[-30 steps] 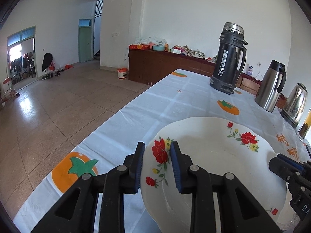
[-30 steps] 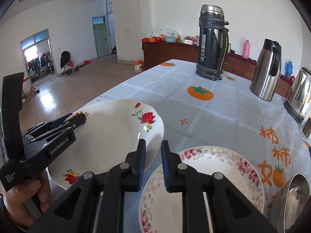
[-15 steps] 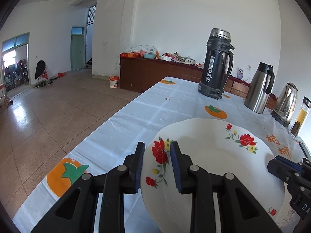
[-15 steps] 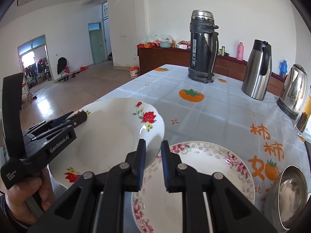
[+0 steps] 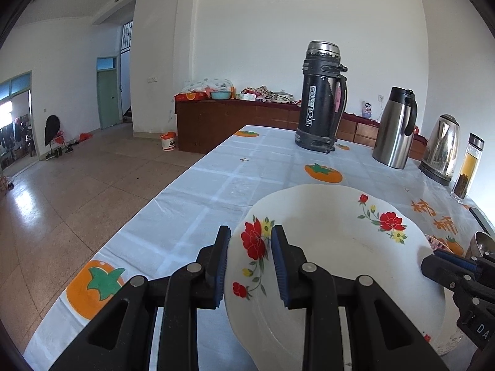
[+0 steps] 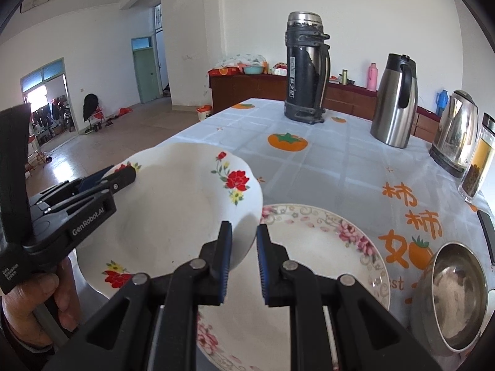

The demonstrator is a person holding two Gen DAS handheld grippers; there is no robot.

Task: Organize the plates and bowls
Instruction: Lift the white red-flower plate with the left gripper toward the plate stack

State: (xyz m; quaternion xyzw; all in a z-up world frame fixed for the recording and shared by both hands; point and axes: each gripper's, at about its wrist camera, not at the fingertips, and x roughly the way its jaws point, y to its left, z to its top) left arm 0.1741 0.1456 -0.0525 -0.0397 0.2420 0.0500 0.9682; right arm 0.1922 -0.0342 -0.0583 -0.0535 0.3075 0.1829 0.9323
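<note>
A white plate with red flowers (image 5: pixel 334 247) is held above the table between both grippers. My left gripper (image 5: pixel 250 241) is shut on its left rim. My right gripper (image 6: pixel 244 238) is shut on its opposite rim, and the same plate shows in the right wrist view (image 6: pixel 173 216). Under it on the tablecloth lies a larger plate with a pink flower border (image 6: pixel 324 256). A steel bowl (image 6: pixel 458 296) stands at the right of that plate. The right gripper's fingers (image 5: pixel 445 269) show in the left wrist view, and the left gripper (image 6: pixel 120 177) in the right wrist view.
A tall black flask (image 6: pixel 306 68), a steel jug (image 6: pixel 396 102), a kettle (image 6: pixel 454 133) and a glass tea bottle (image 6: pixel 478 164) stand along the far and right side of the table (image 5: pixel 216 191). The table's left edge drops to a tiled floor (image 5: pixel 77 191).
Both grippers have lifted the white flowered plate and carried it to the right, so its edge now overlaps the pink-bordered plate.
</note>
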